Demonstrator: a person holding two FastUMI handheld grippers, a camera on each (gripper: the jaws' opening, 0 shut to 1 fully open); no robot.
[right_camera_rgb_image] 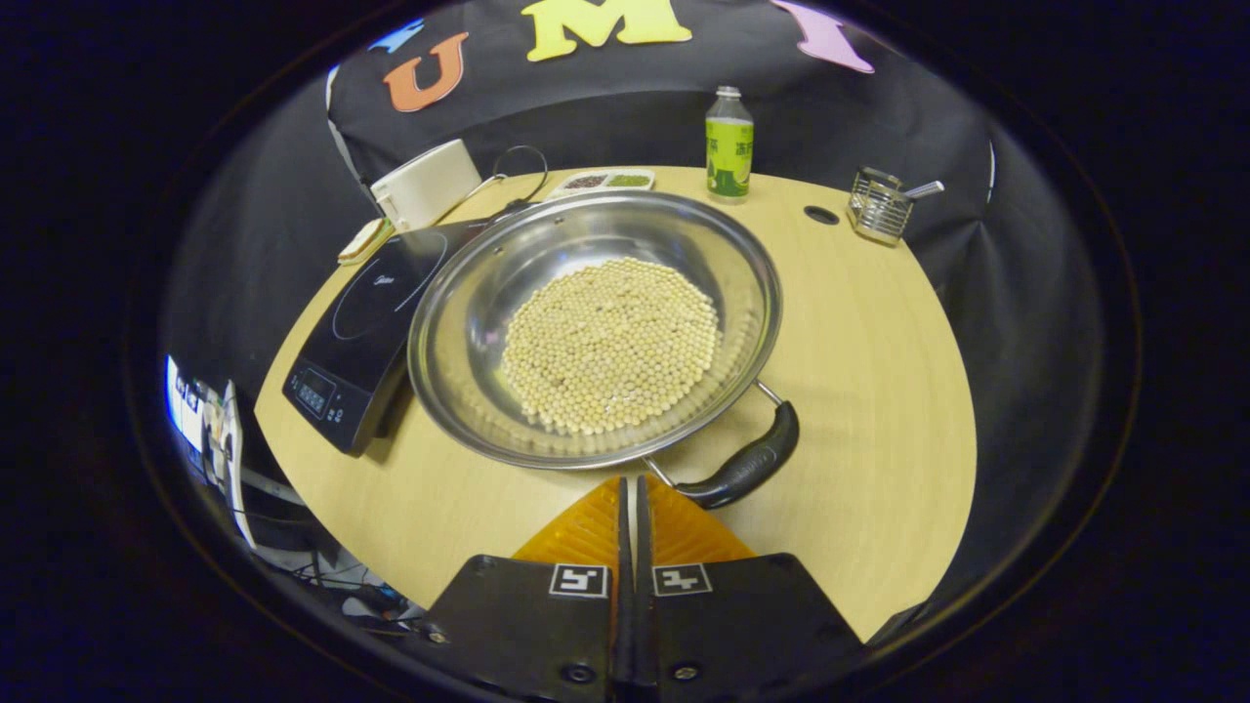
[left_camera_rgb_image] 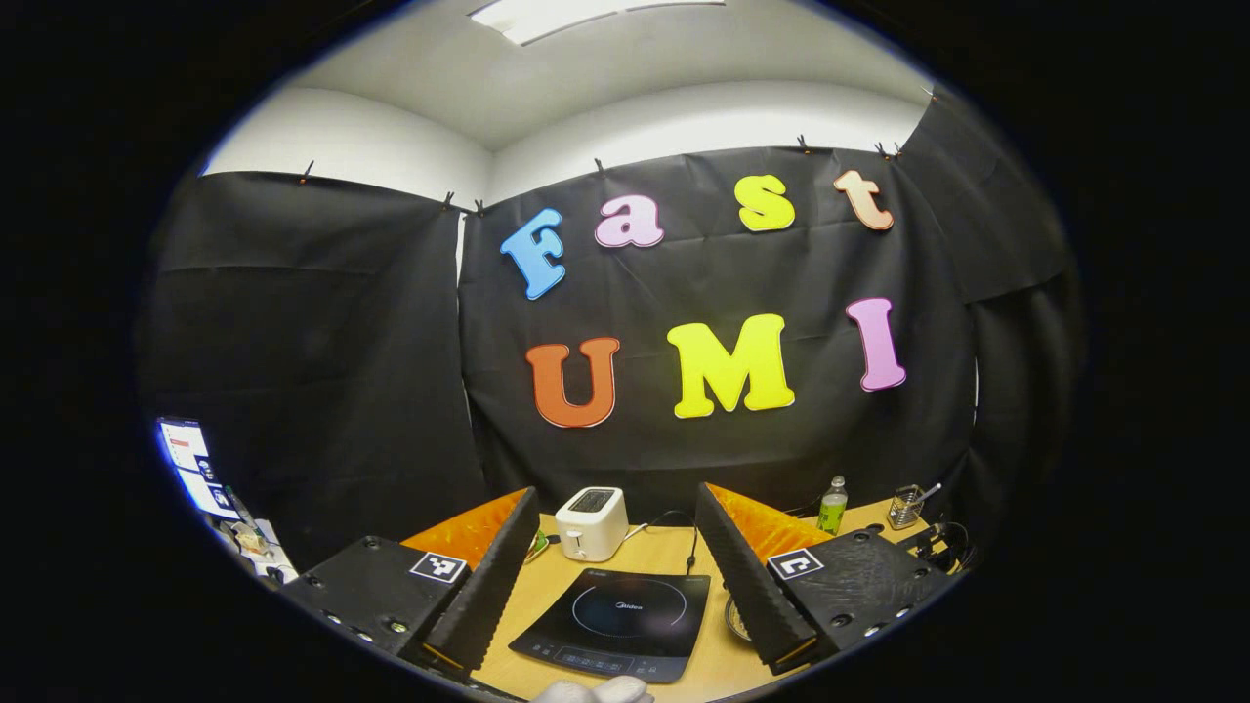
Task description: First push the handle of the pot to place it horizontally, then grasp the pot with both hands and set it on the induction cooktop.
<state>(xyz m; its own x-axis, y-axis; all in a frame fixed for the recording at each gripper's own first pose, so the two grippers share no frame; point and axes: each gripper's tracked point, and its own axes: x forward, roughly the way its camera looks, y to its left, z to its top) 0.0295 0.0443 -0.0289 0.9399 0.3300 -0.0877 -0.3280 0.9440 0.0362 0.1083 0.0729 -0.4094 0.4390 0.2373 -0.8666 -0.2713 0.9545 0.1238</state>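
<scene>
the steel pot (right_camera_rgb_image: 596, 332) held beans, handle (right_camera_rgb_image: 747, 469) angled; cooktop (right_camera_rgb_image: 361, 342) beside. my right fingers (right_camera_rgb_image: 630, 503) were closed, left fingers (left_camera_rgb_image: 615, 557) spread, both empty.

Pot (right_camera_rgb_image: 596, 322): shiny silver steel, filled with pale cream-yellow round beans (right_camera_rgb_image: 610, 342) in an even pebbly layer. Pot handle (right_camera_rgb_image: 747, 467): glossy black grip on bare metal wire. Left of the pot, induction cooktop (right_camera_rgb_image: 366, 327): black glass, thin pale ring outline, small pale markings on the front strip. Table (right_camera_rgb_image: 879, 391): light wood-yellow, plain. Behind the pot, bottle (right_camera_rgb_image: 729, 144): green and yellow label, clear neck, pale cap. Toaster (right_camera_rgb_image: 425, 183): white; in the left gripper view (left_camera_rgb_image: 592, 522) white with dark slots. Wire holder (right_camera_rgb_image: 876, 207) right of the bottle: silver mesh. Small tray (right_camera_rgb_image: 605, 181): white, dark and green fills.
</scene>
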